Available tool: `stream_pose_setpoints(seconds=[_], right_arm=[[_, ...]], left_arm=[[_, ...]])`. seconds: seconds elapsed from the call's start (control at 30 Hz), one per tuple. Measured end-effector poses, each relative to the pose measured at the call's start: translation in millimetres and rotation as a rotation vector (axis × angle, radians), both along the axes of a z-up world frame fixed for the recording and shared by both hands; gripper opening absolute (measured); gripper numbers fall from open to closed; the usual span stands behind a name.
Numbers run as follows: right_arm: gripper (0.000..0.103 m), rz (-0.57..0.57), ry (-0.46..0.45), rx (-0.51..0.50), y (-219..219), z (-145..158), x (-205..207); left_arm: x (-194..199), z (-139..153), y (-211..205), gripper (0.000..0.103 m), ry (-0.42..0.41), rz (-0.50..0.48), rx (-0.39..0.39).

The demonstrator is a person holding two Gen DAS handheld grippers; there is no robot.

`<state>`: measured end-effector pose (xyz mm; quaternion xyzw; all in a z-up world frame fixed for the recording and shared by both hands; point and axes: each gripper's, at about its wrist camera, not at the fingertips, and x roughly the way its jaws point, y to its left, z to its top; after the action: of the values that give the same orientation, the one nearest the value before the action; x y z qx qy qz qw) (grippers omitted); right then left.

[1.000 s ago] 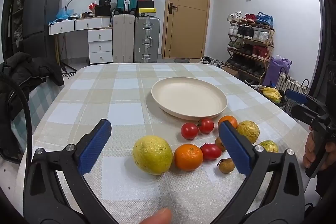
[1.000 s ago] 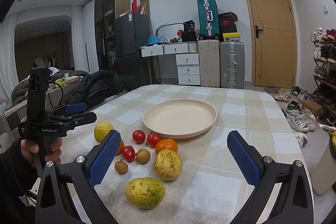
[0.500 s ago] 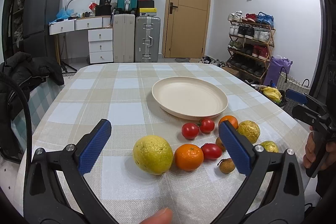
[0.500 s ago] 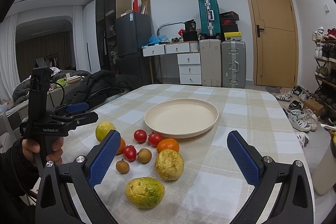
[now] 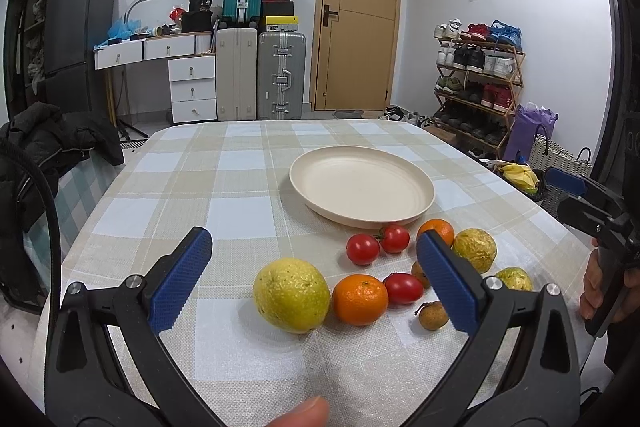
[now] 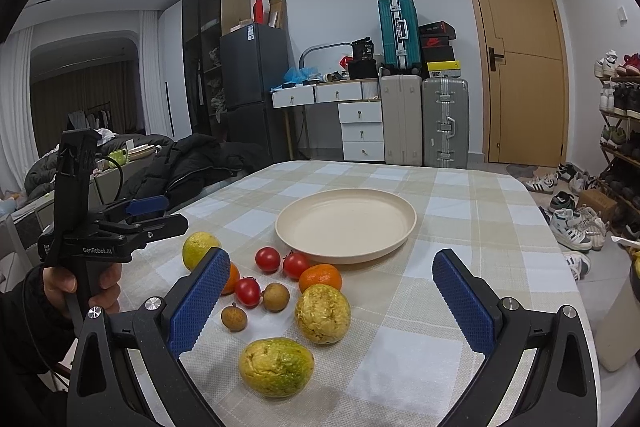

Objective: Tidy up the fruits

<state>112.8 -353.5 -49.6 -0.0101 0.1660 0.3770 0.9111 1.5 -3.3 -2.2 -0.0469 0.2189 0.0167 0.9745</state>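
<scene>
While both views creep barely closer, left hand-held gripper [image 5: 314, 269] and right hand-held gripper [image 6: 330, 297] gape wide, empty; plate [image 5: 362, 185] bare, fruits [image 5: 360, 299] unsorted.

Orange [image 6: 233, 279] mostly hidden behind right gripper's finger [image 6: 199, 303], seemingly touching tomato [image 6: 248, 291]

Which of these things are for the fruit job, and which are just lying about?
Job: plate, lemon, oranges, tomatoes, both open grippers.
Lying about: suitcases, shoe rack, black coat, fridge.
</scene>
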Motion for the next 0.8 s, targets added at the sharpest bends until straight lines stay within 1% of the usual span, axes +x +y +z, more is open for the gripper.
stream_pose_setpoints(seconds=[0.8], right_arm=[[0.103, 0.011, 0.017, 0.012, -1.7, 0.3, -0.5]], left_arm=[[-0.5, 0.2, 0.3, 0.102, 0.001, 0.000, 0.007]])
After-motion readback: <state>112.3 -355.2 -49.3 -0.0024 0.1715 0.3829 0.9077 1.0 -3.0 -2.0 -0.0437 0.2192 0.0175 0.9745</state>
